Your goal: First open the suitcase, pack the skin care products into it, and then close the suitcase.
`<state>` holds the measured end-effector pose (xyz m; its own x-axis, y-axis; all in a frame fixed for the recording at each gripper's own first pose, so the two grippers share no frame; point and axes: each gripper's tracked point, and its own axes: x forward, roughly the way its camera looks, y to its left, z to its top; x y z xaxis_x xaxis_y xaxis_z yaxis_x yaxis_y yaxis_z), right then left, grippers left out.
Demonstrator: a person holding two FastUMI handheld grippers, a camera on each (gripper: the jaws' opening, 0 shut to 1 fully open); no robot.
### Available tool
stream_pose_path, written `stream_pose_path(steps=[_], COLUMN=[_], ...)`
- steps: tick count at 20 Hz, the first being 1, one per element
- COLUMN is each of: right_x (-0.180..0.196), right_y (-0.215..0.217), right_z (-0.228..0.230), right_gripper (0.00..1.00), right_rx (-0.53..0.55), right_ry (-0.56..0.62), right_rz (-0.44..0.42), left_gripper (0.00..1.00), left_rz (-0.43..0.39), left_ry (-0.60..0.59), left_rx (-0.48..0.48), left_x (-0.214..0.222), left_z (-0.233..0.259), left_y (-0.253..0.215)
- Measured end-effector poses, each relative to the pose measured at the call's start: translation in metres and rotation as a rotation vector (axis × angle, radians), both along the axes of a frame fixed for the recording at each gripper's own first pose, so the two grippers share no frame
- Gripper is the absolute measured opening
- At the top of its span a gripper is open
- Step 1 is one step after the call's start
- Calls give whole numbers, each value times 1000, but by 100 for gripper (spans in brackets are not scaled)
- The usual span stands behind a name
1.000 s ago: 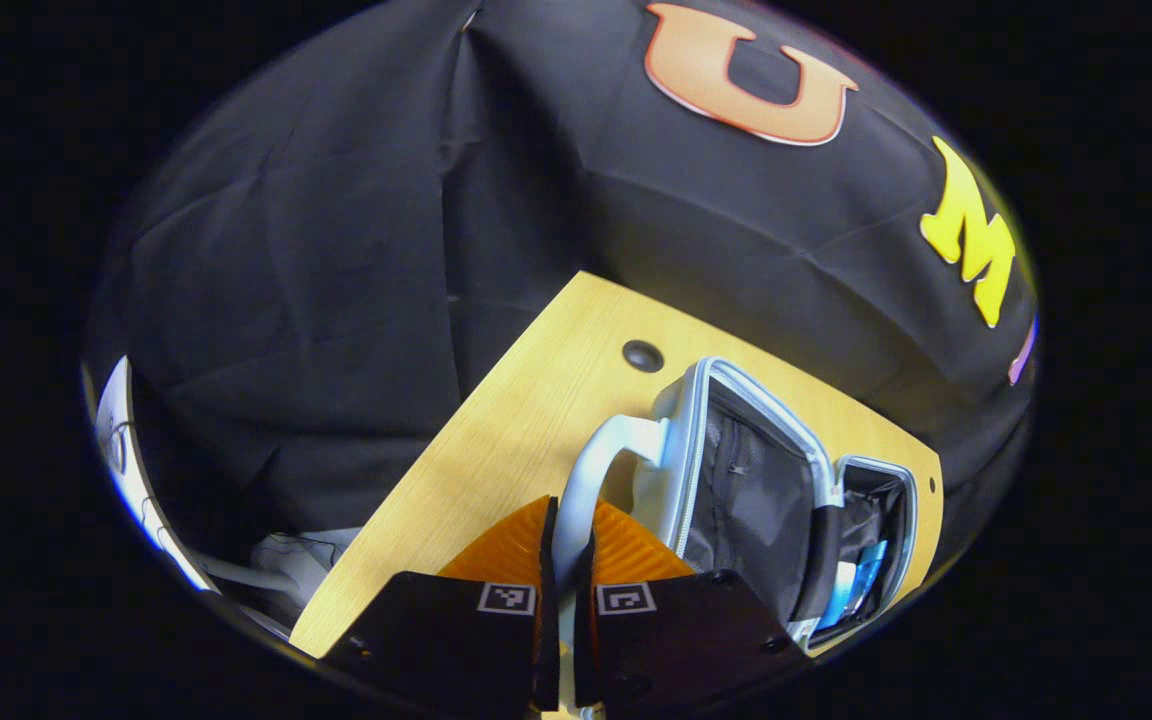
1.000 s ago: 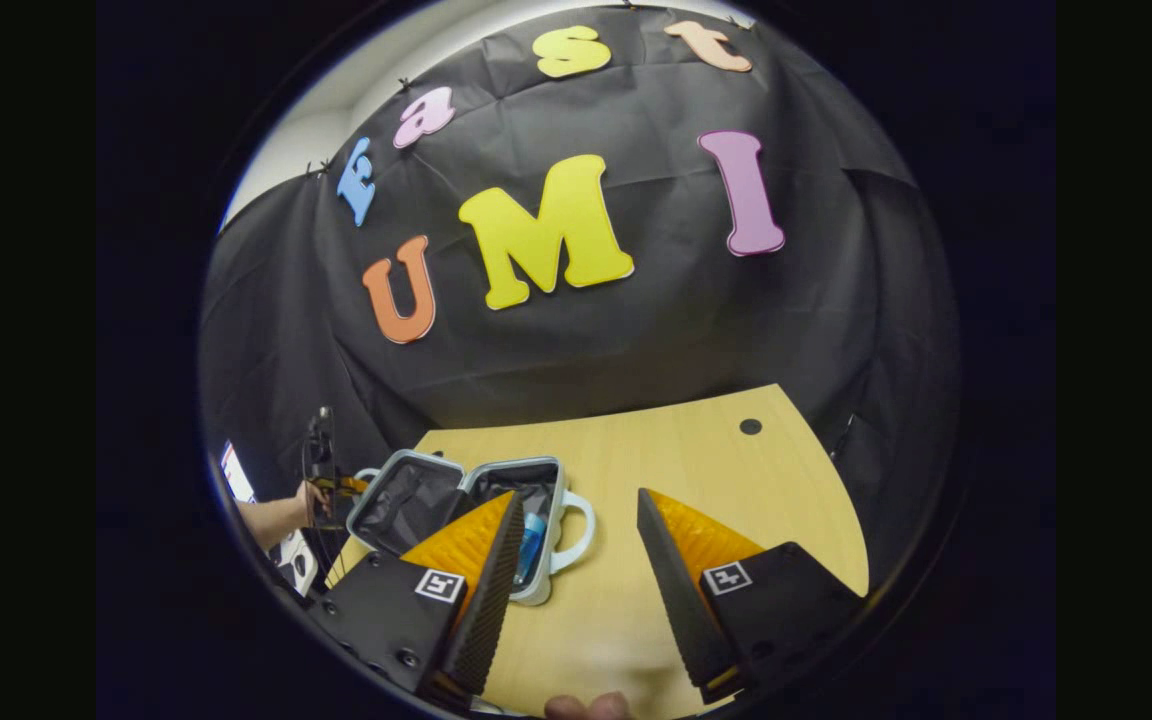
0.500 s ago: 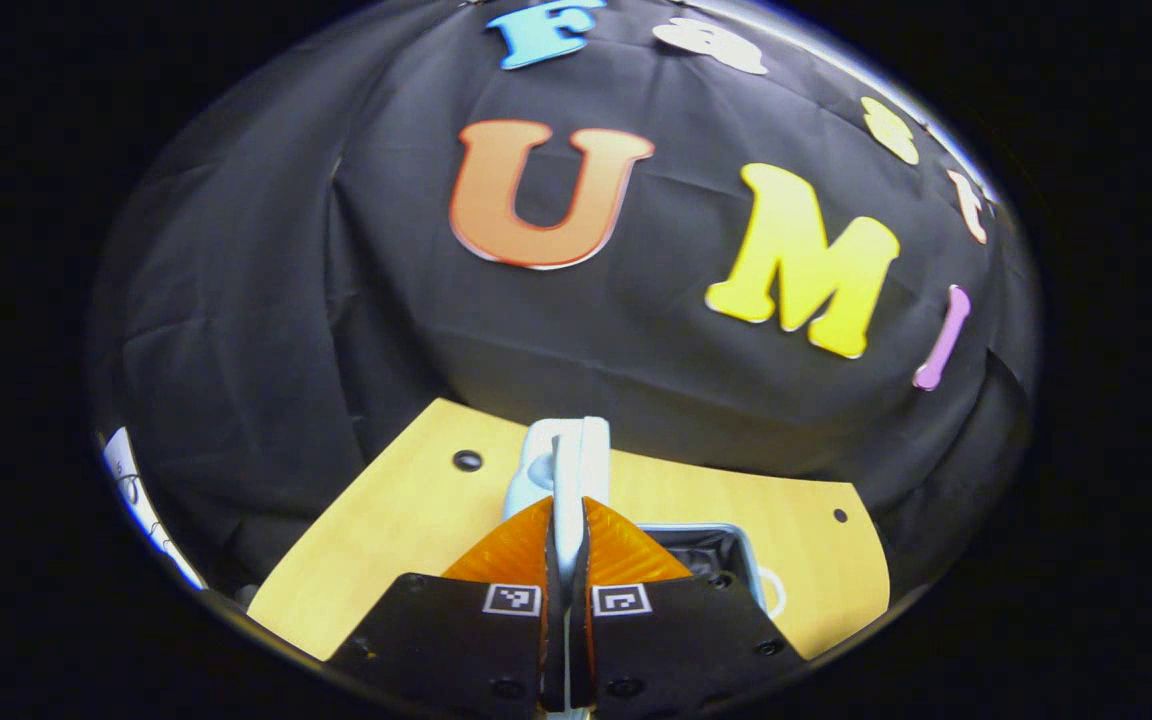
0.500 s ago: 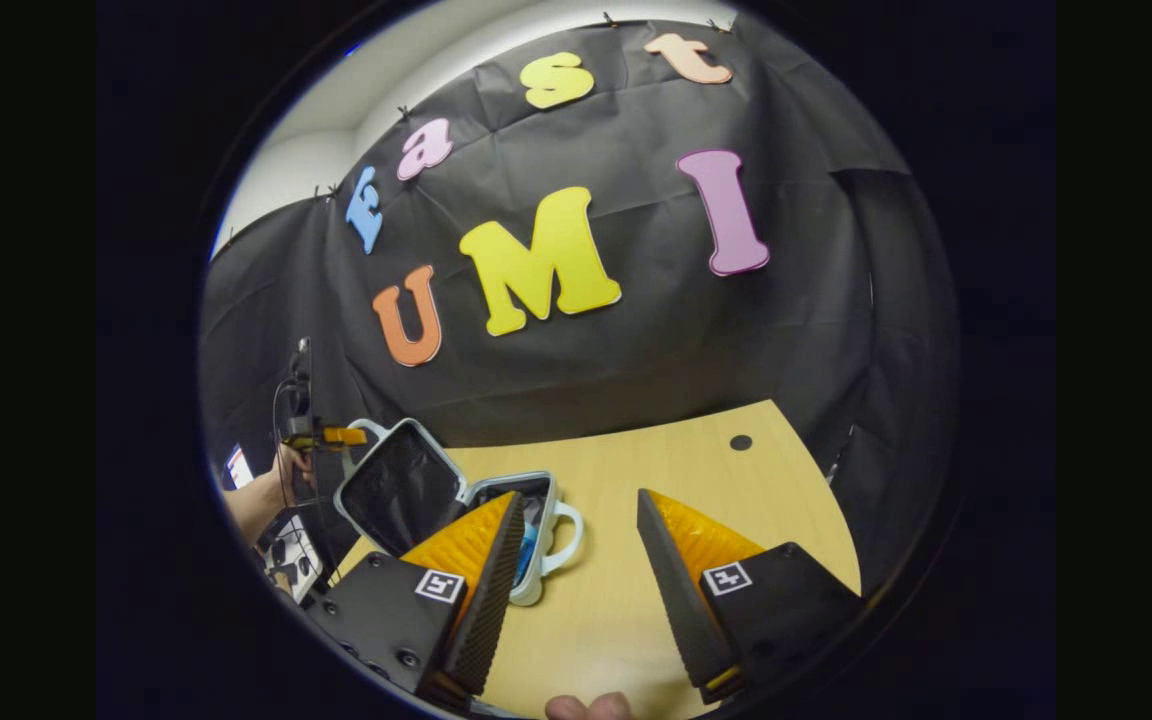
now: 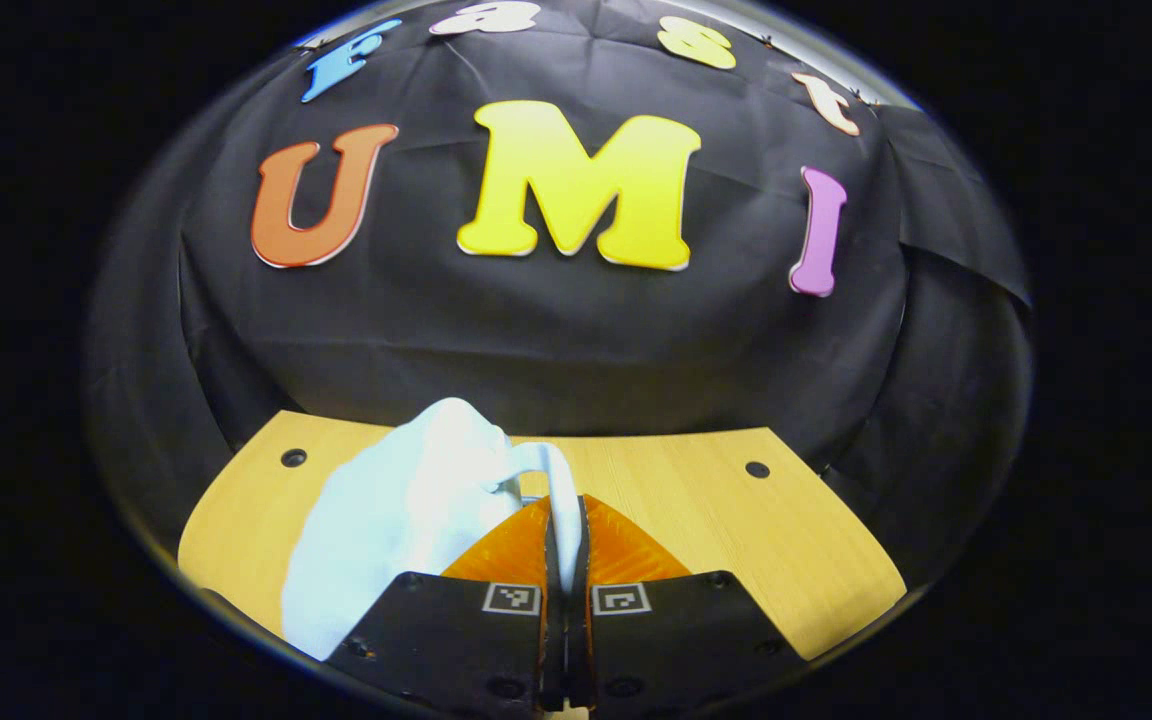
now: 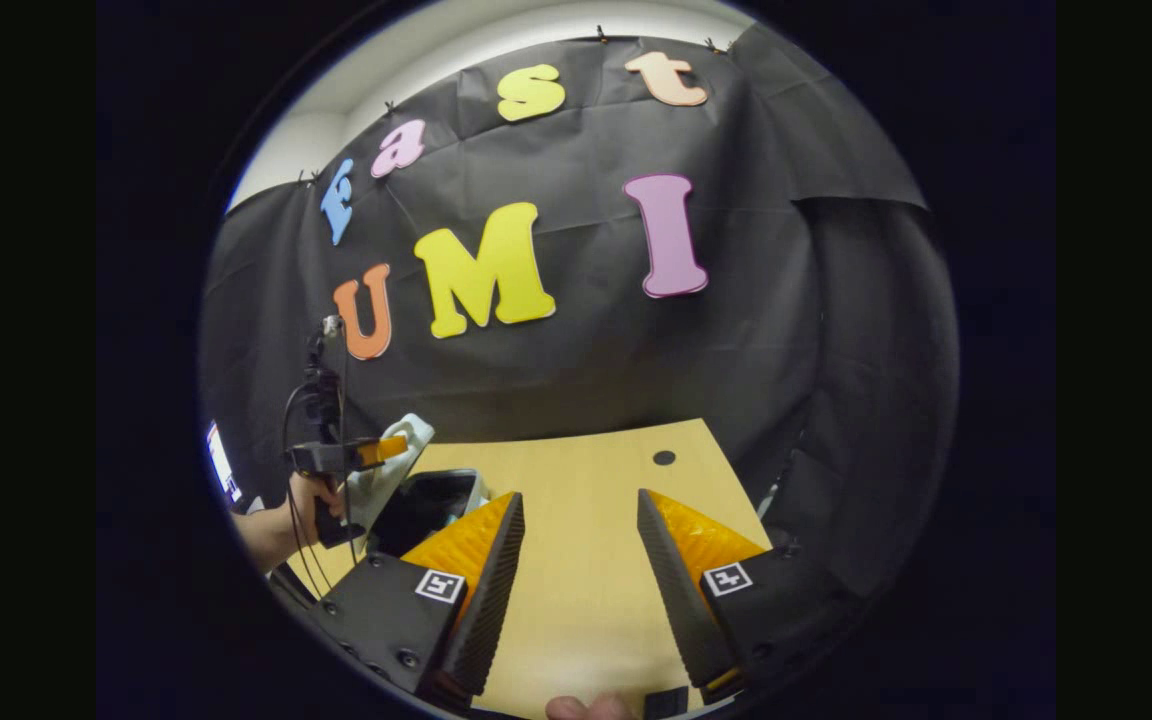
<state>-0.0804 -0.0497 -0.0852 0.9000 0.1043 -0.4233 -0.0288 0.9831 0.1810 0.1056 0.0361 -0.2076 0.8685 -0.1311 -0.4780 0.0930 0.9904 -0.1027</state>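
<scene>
My left gripper (image 5: pixel 564 530) is shut on the pale handle (image 5: pixel 562 485) of the small light-blue suitcase's lid (image 5: pixel 386 515), whose outer shell tilts to the left of my fingers. In the right gripper view that lid (image 6: pixel 406 438) stands raised and leaning over the suitcase base (image 6: pixel 431 500), whose dark lining shows. A sliver of a blue skin care product (image 6: pixel 450 519) peeks out inside. The left gripper (image 6: pixel 351 455) is there too, held by a hand (image 6: pixel 311 500) at the lid's top. My right gripper (image 6: pixel 579 497) hovers open over the table to the right of the case, holding nothing.
The wooden table (image 5: pixel 786 540) has small dark holes near its back corners (image 5: pixel 757 469) (image 5: pixel 293 458). The black cloth wall stands right behind it. A fingertip (image 6: pixel 586 708) shows at the bottom of the right gripper view. Cables hang by the hand at far left.
The left gripper has swung the lid by its handle up from lying flat open and over toward the base. The right gripper stayed open, drifting slightly.
</scene>
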Motion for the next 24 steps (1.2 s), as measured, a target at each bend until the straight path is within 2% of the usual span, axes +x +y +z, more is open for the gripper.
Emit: stream_pose_path(steps=[3, 10, 14, 18, 21, 24], right_x=[-6, -17, -17, -16, -16, -15], right_y=[-26, -52, -66, -69, -74, -78], right_z=[-2, -8, -11, -15, -17, -18], right_gripper=[69, 69, 69, 69, 69, 69], right_rx=[-50, -98, -88, -93, -96, -94], right_ry=[17, 55, 75, 87, 95, 99], right_rz=[-51, -109, -144, -136, -133, -138], left_gripper=[5, 5, 5, 5, 10, 15], left_rz=[-32, -54, -52, -55, -39, -16], left_ry=[9, 98, 117, 130, 152, 172], left_rx=[83, 125, 147, 229, 273, 259], left_x=[7, 13, 14, 14, 15, 15], left_z=[-28, -92, -109, -126, -139, -146], left_y=[-25, -55, -63, -72, -78, -81])
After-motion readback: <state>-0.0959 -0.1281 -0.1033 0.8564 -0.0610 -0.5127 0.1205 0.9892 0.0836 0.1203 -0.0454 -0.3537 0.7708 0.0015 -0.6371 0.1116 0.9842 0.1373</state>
